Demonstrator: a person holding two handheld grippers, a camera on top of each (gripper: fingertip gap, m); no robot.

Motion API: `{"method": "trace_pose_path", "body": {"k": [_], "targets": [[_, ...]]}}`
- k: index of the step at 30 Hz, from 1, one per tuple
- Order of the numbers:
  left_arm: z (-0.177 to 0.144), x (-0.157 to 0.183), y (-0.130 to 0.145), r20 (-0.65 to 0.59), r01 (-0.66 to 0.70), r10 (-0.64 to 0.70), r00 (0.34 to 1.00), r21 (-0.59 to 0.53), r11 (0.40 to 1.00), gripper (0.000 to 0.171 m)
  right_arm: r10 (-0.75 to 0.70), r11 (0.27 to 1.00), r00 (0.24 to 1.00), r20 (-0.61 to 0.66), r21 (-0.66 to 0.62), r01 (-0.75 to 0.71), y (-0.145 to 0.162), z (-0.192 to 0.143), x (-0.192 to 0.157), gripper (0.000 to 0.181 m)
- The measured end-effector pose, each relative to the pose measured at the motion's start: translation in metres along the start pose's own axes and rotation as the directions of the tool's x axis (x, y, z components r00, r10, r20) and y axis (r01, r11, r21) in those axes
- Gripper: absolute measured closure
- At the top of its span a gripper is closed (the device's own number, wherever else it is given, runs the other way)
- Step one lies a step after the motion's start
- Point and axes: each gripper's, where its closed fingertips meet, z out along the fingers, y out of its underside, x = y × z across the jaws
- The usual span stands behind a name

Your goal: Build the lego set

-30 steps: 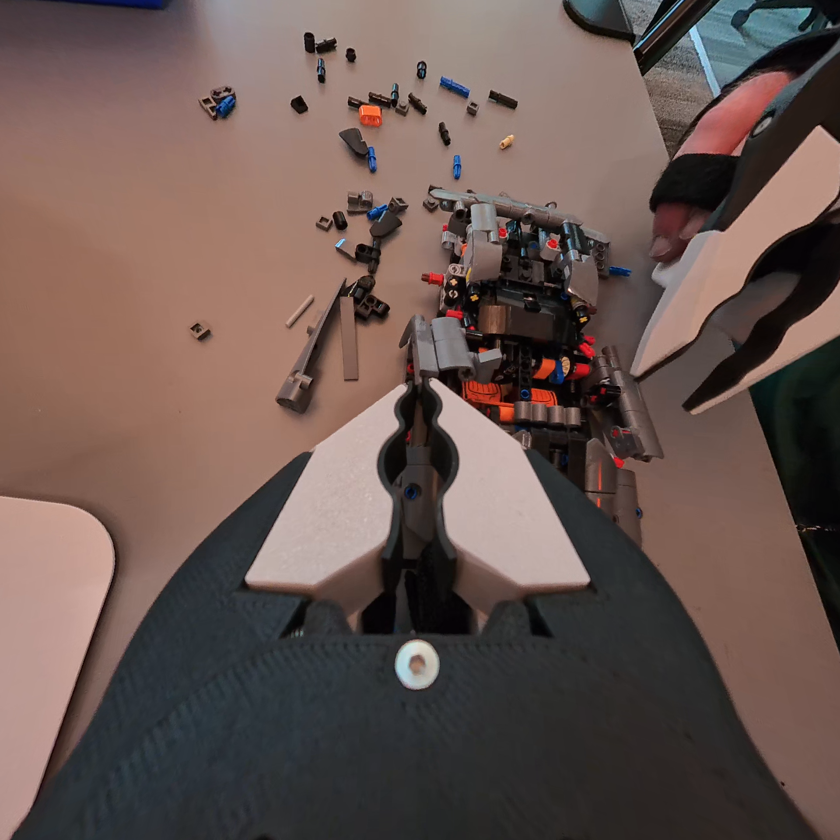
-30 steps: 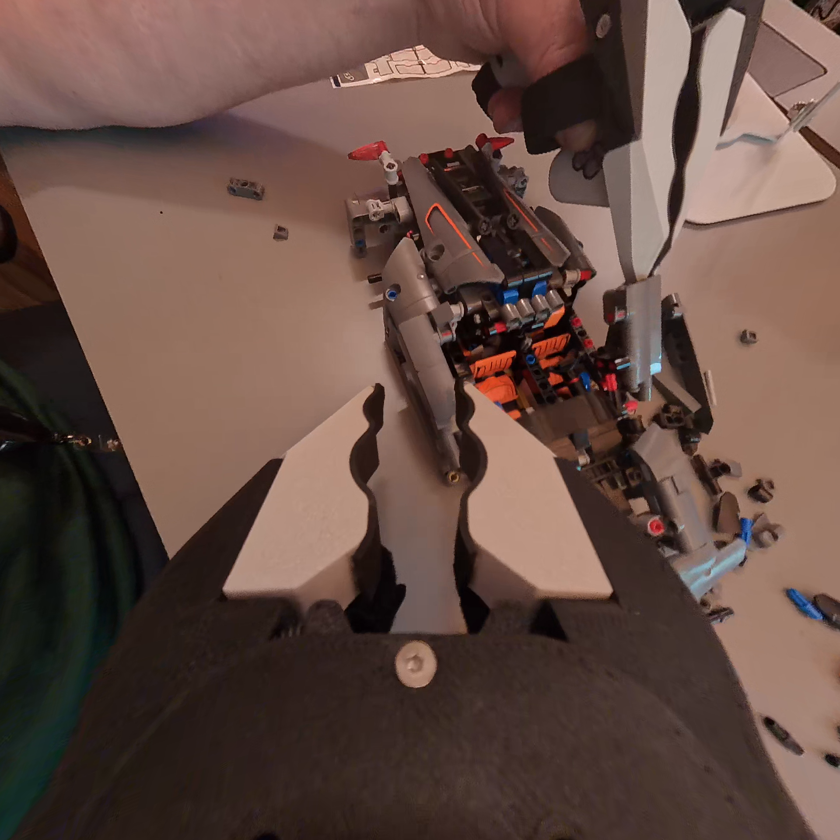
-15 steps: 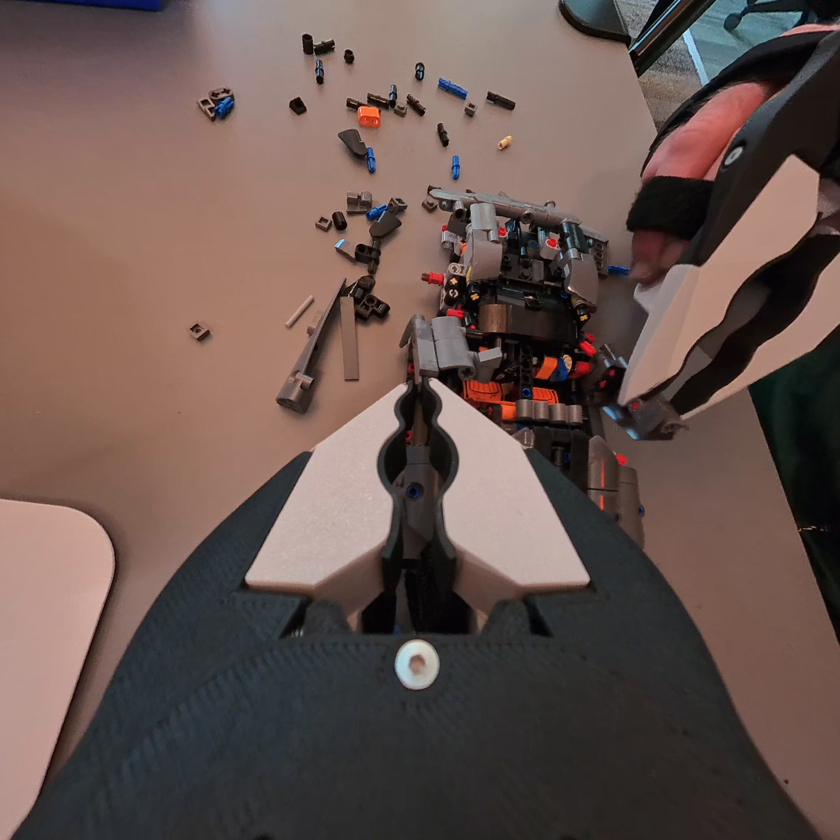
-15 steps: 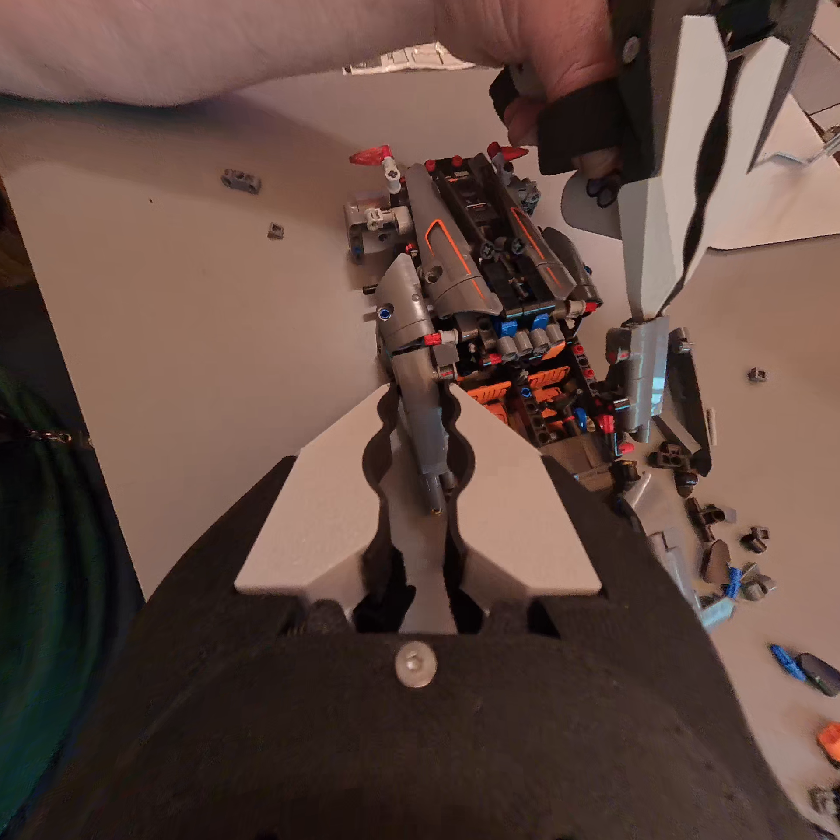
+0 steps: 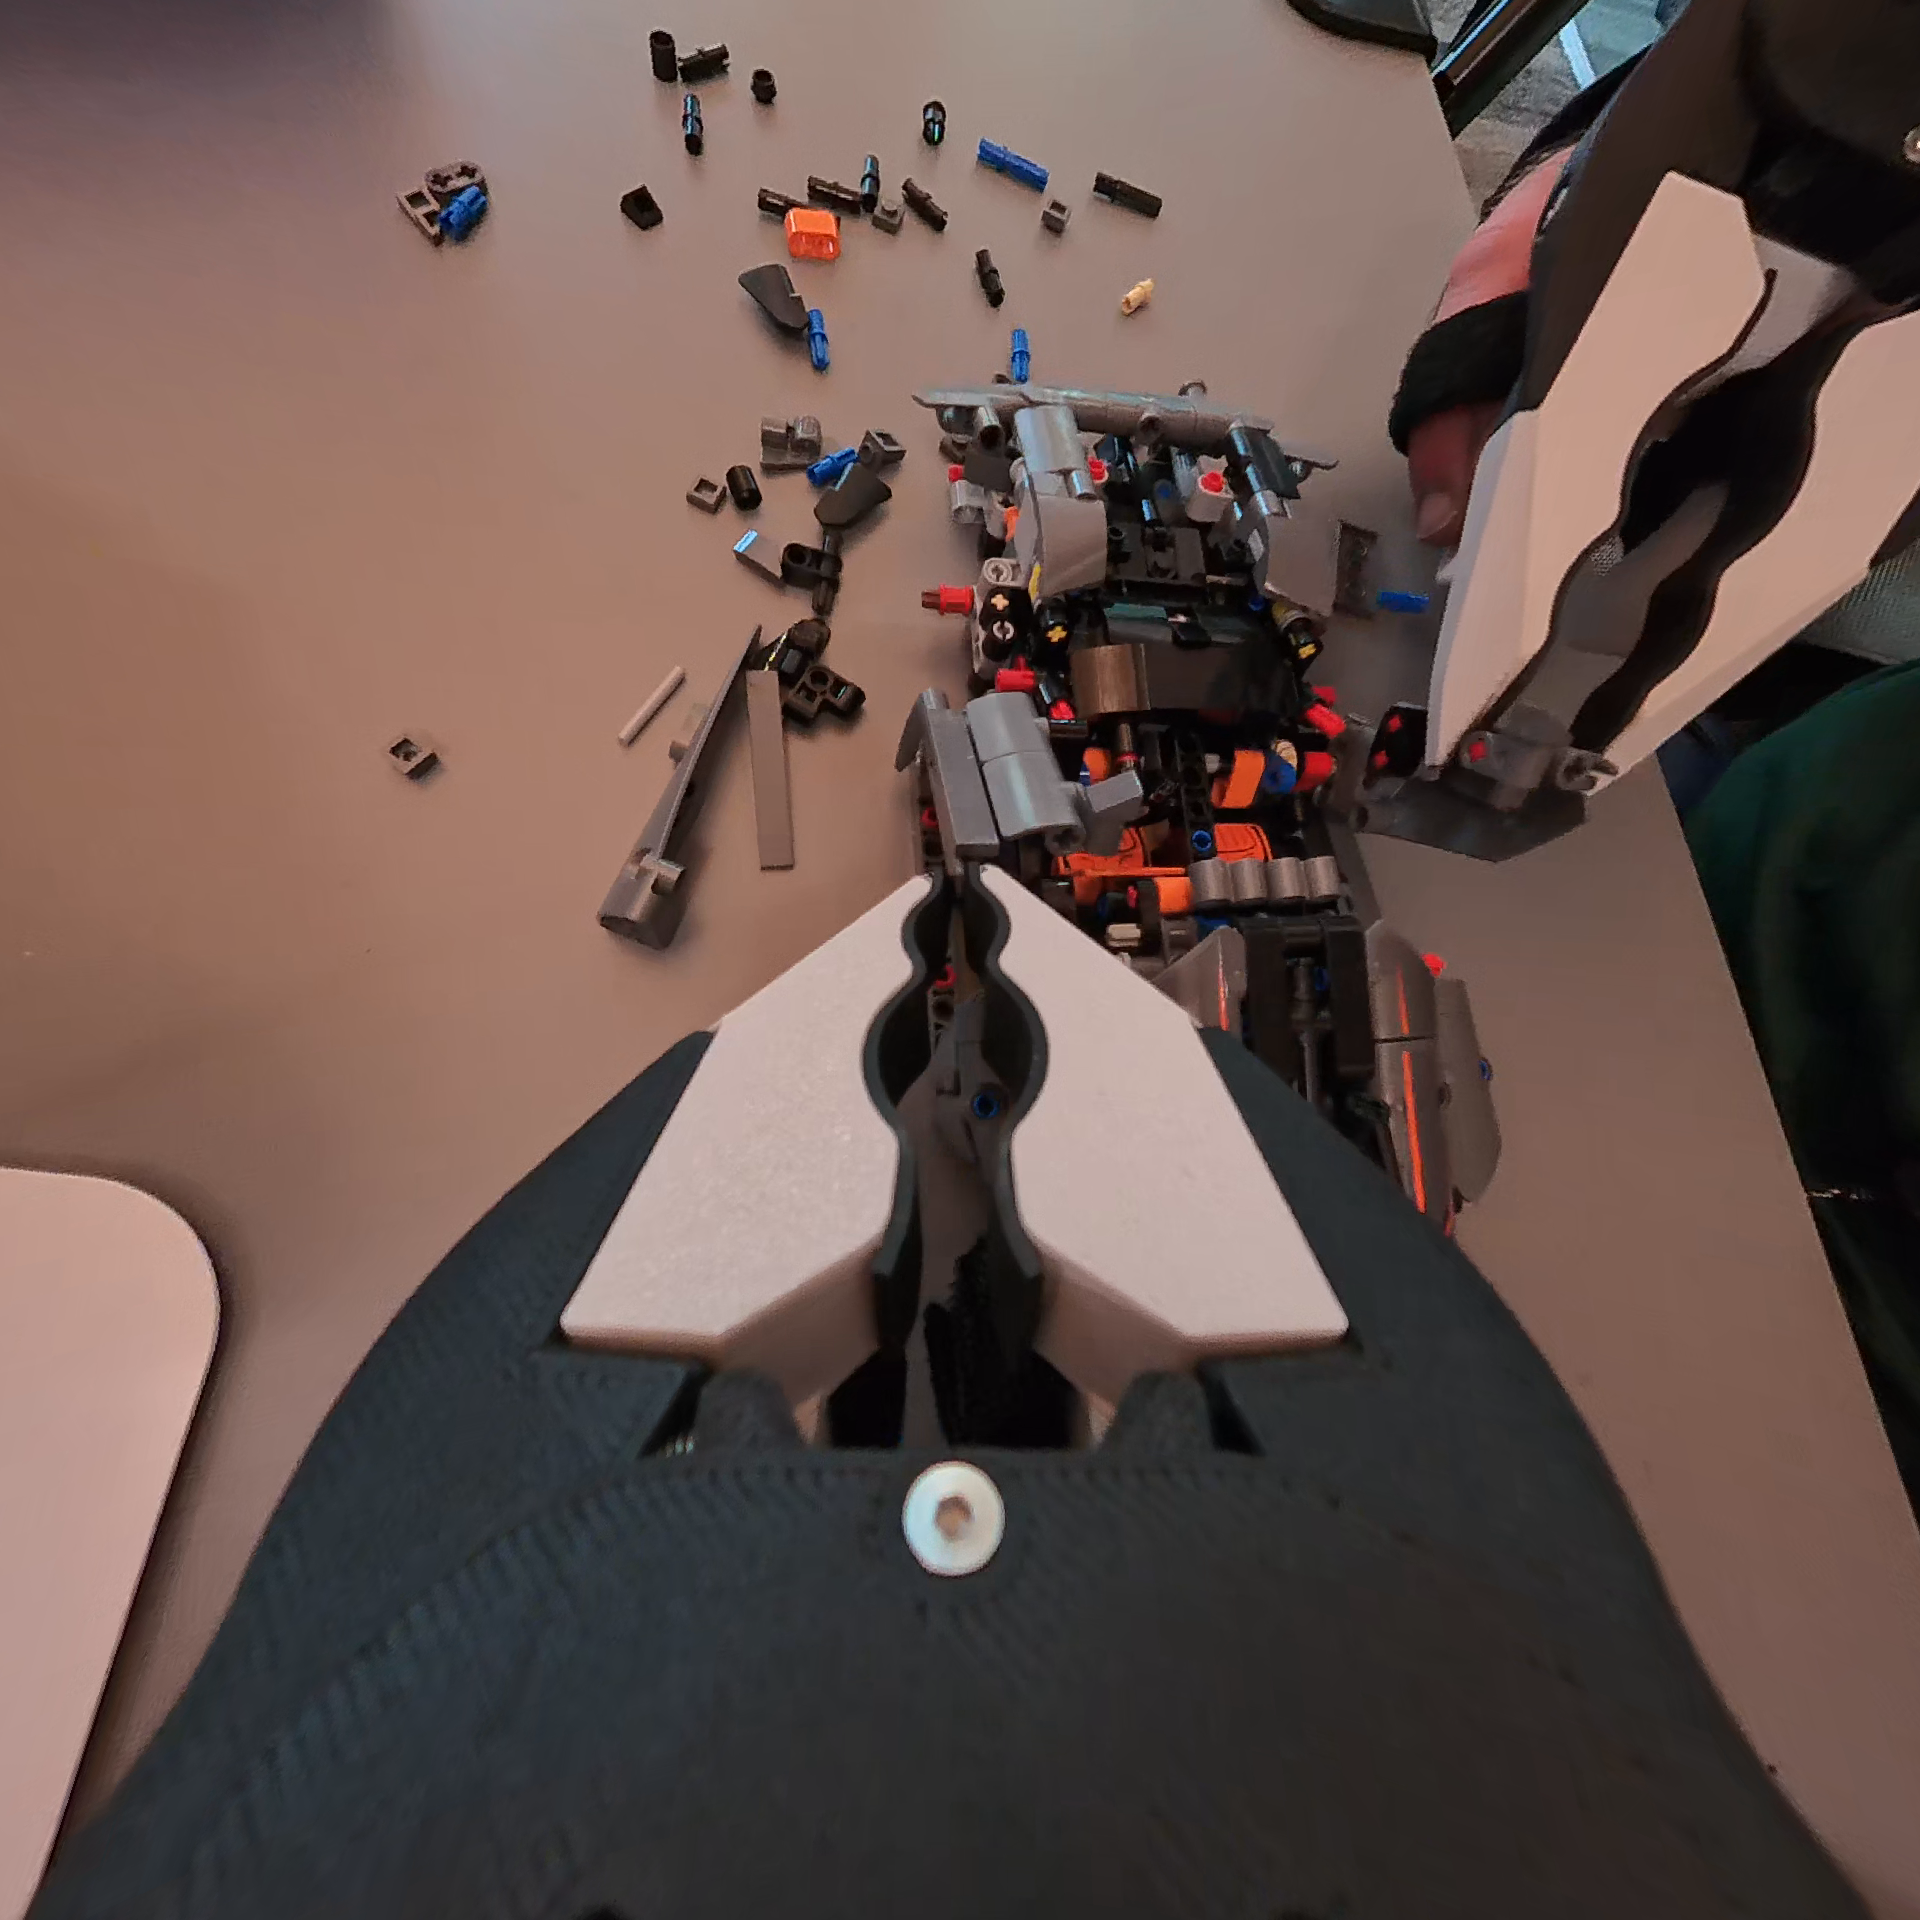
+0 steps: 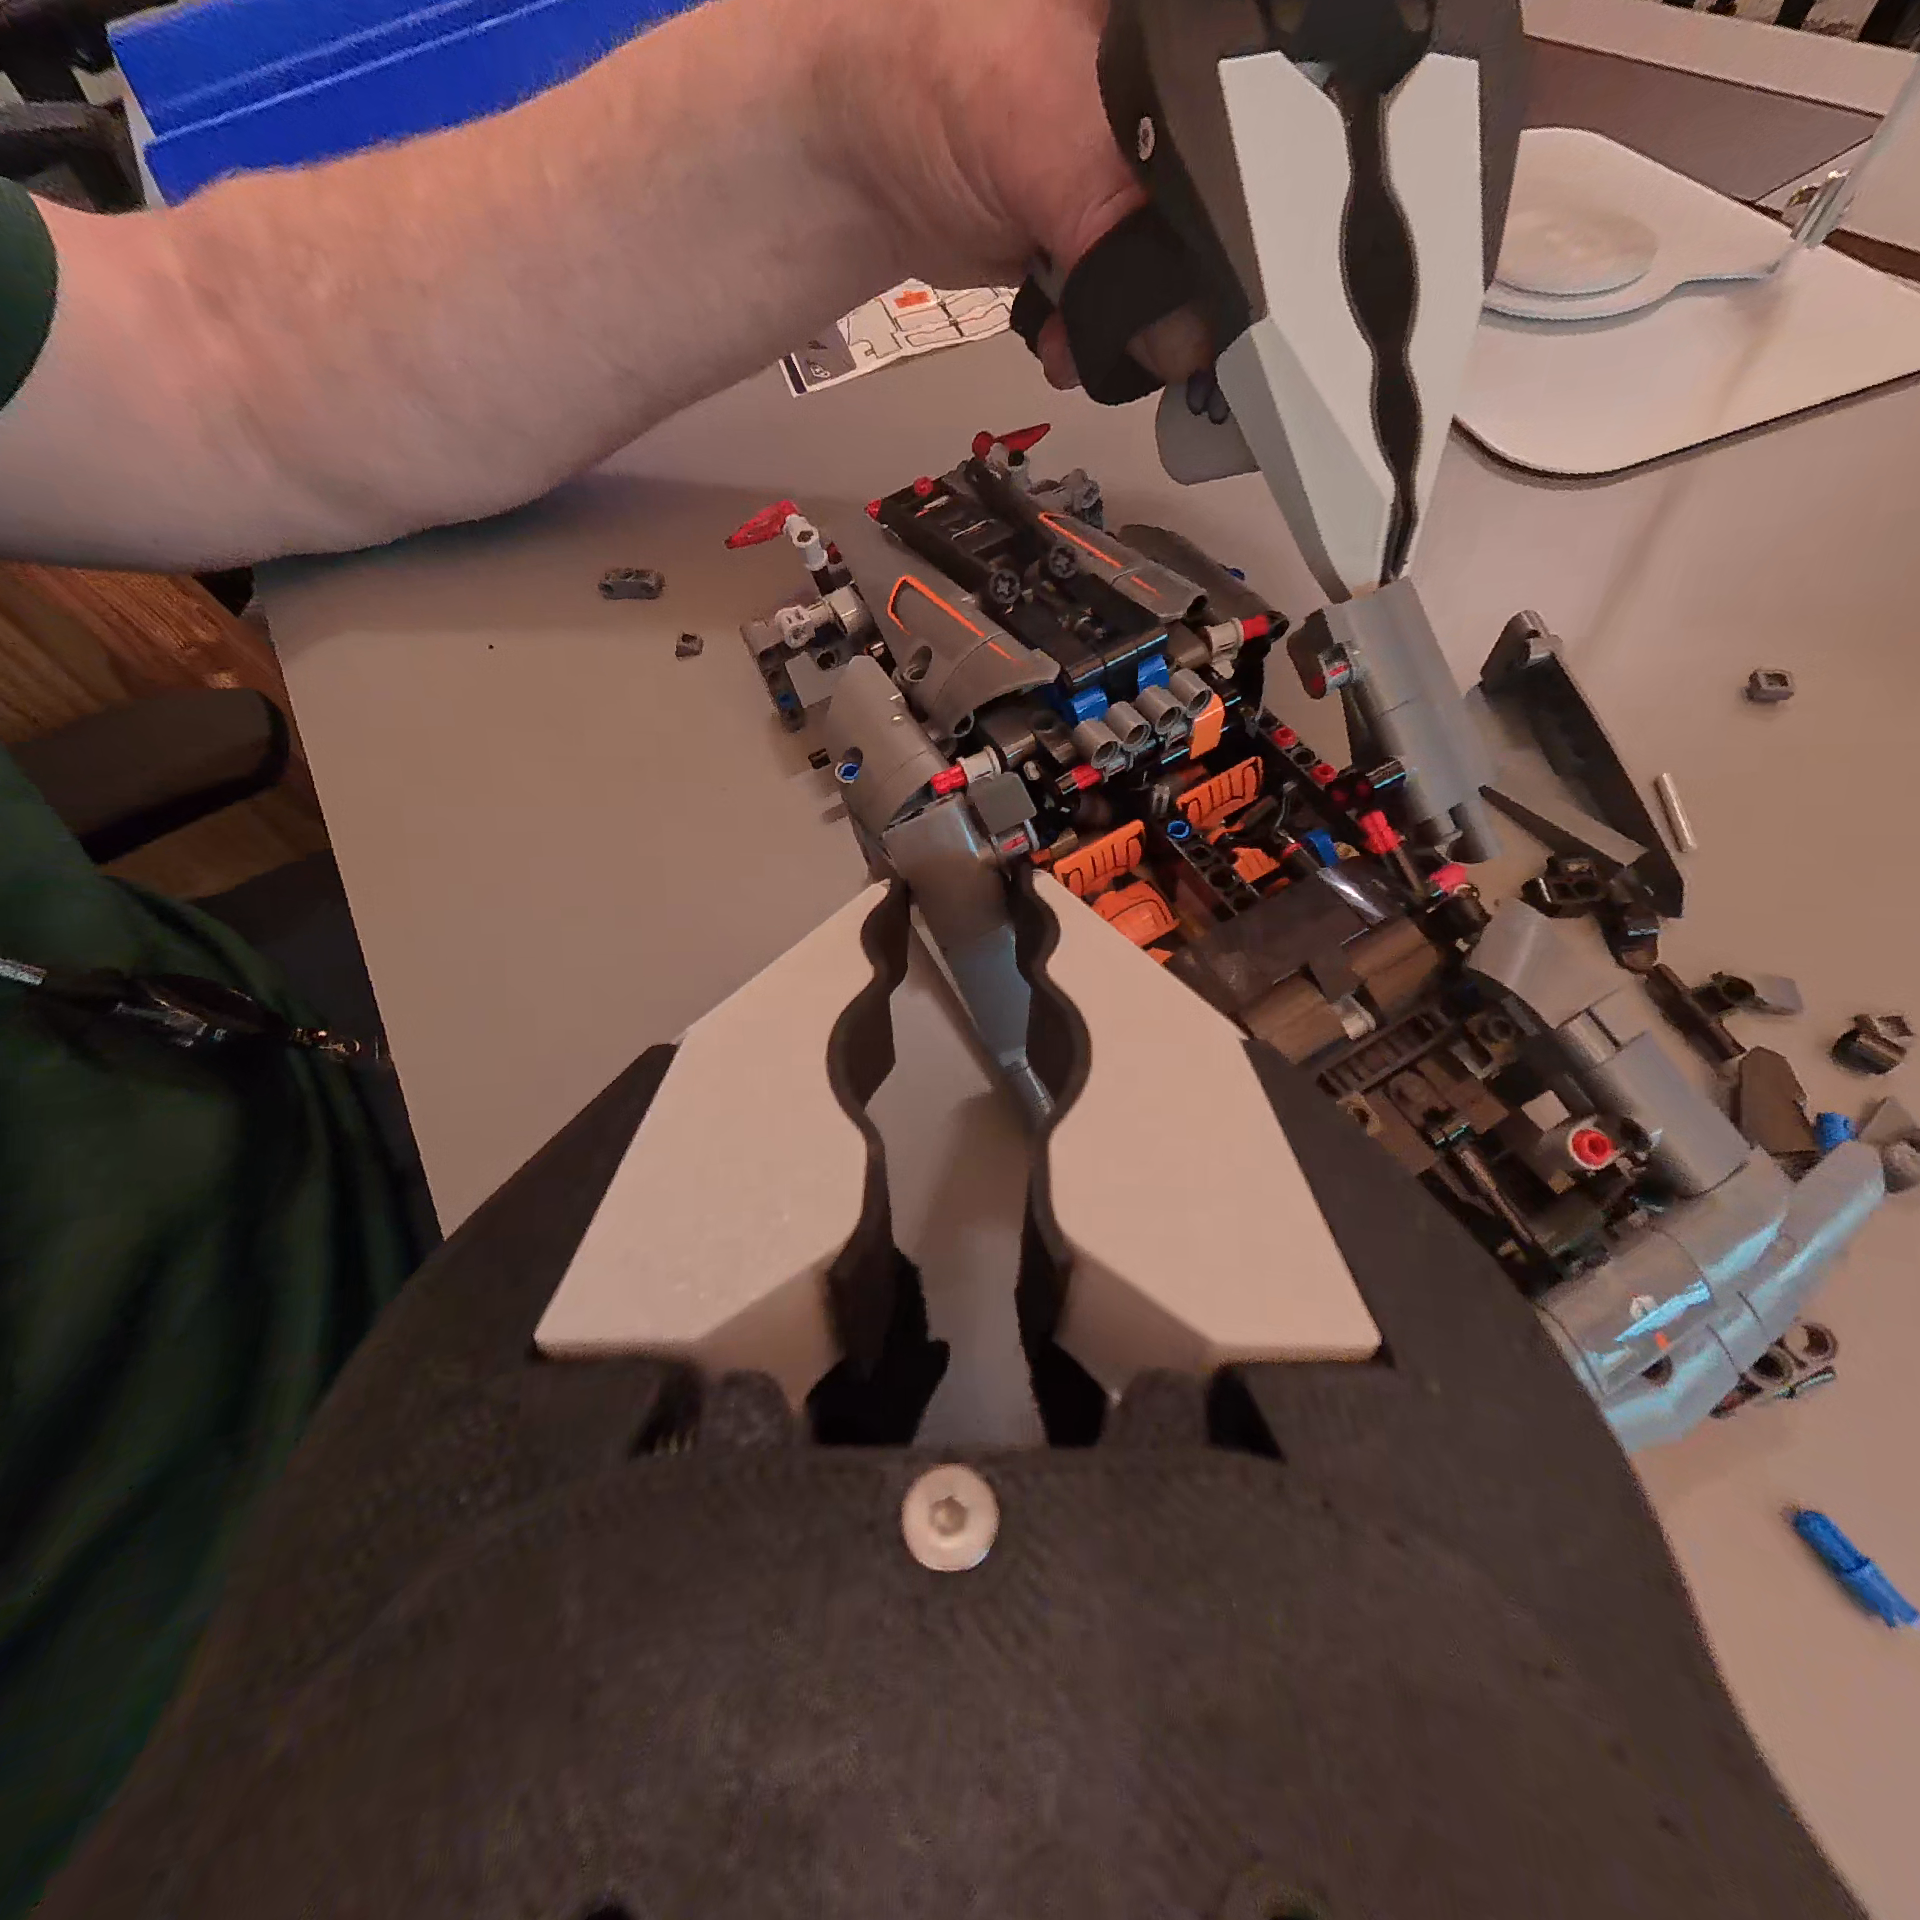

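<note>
A partly built grey, black and orange lego car [image 5: 1153, 665] lies on the grey table; it also shows in the right wrist view [image 6: 1143, 790]. My left gripper [image 5: 956, 878] is shut on the grey side panel [image 5: 997, 779] on the car's left flank. In the right wrist view this gripper [image 6: 1392, 571] comes down from above onto that panel [image 6: 1403, 686]. My right gripper [image 6: 966, 883] is shut on the grey side panel [image 6: 966, 914] of the opposite flank. In the left wrist view it [image 5: 1517, 753] holds this panel [image 5: 1496, 810] swung out from the car.
Several loose small pieces [image 5: 831, 208] lie beyond the car, with long grey strips [image 5: 686, 800] to its left. A white pad [image 5: 94, 1403] sits near left. A folded instruction sheet [image 6: 904, 327], a white stand base [image 6: 1662, 312] and a blue bin [image 6: 364, 83] lie farther off. The table edge [image 5: 1714, 987] is close on the right. My right fingertips sit around 11 cm from my left ones.
My right gripper moved in from the side, closed on the car's right side panel and swung it outward. My left gripper stayed shut on the left panel.
</note>
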Motion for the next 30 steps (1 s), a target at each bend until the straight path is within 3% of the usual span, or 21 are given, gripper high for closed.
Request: {"method": "trace_pose_path", "body": {"k": [30], "targets": [[0.001,0.016,-0.005,0.008,0.037,-0.036,0.999,-0.072,0.997,0.170,0.056,0.997,0.998,0.040,0.047,-0.058,0.011,-0.023,0.005,0.161]]}}
